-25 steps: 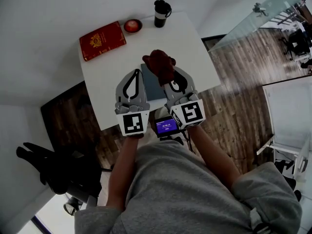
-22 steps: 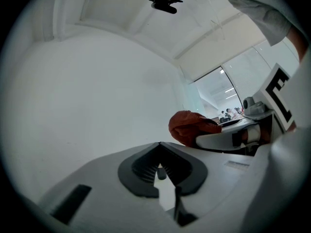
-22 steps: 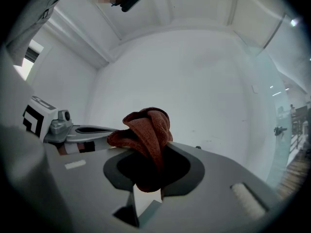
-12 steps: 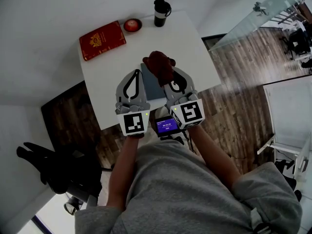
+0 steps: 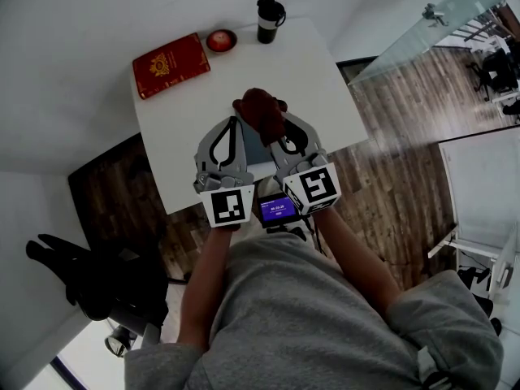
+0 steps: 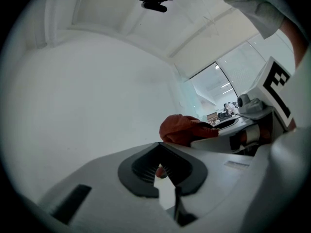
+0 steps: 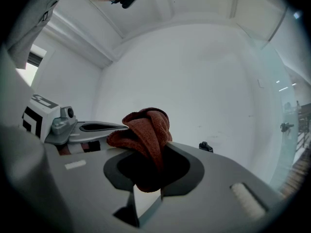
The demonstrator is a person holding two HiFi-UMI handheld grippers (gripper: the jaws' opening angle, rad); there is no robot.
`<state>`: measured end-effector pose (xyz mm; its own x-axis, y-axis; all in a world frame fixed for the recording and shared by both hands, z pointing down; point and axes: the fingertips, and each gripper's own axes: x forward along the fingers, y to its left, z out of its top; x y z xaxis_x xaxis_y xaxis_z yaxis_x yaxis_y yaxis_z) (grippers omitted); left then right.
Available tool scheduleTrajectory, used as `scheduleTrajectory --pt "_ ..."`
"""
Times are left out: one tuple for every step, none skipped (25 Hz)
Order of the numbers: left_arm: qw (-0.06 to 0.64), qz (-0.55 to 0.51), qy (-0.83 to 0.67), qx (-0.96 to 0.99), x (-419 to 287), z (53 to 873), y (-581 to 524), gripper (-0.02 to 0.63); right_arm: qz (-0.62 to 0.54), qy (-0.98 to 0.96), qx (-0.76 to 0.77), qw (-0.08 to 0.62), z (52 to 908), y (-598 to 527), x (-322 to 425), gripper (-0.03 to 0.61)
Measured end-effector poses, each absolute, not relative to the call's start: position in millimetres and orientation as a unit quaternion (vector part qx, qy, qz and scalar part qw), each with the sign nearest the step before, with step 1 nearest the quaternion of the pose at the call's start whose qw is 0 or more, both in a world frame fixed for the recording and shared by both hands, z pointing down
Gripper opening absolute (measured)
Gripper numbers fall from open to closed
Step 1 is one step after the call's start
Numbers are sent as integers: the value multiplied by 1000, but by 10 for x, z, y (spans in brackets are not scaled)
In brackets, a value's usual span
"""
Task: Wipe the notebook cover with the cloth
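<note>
Since a moment ago the pair of grippers has drawn a little toward the person and closed up on each other, and the dark red cloth (image 5: 259, 110) has slid to the left, so it now sits in front of both tips rather than off to the right. The right gripper (image 5: 280, 136) has its jaws pinching the bunched cloth, which bulges out past the tips and points away from the person. The left gripper (image 5: 231, 125) lies just beside it, jaws pressed together with nothing between them. The notebook (image 5: 258, 156) lies on the white surface (image 5: 313, 80) under the two grippers, so only a narrow grey strip of its cover shows between them. That strip runs lengthwise away from the person; I cannot tell which way the notebook opens. The near edge of the surface passes close under the marker cubes, and the right-hand edge is near the right gripper. Beyond the cloth there is bare white room up to the black cup (image 5: 270, 20) and the small red dish (image 5: 221, 41) at the far edge. A red book (image 5: 171, 66) lies well apart by the far left corner.
</note>
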<state>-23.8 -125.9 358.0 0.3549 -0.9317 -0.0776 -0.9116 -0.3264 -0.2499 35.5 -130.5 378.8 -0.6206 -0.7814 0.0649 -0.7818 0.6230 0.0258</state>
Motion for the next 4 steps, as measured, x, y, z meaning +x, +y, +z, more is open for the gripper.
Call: scheduleTrajectory --pt "127 -41 566 -814 -225 3582 -1247 2 2 -902 431 36 3792 -1292 352 89" --pt "128 -42 565 -814 -212 3583 -1235 2 2 -903 429 36 3797 -1280 352 89" --pt "129 -43 564 -815 -199 3583 -1224 2 2 -903 427 37 3802 -1268 353 89" --pt "130 -43 563 -815 -186 3582 -1212 2 1 -904 425 38 3807 -1256 355 89"
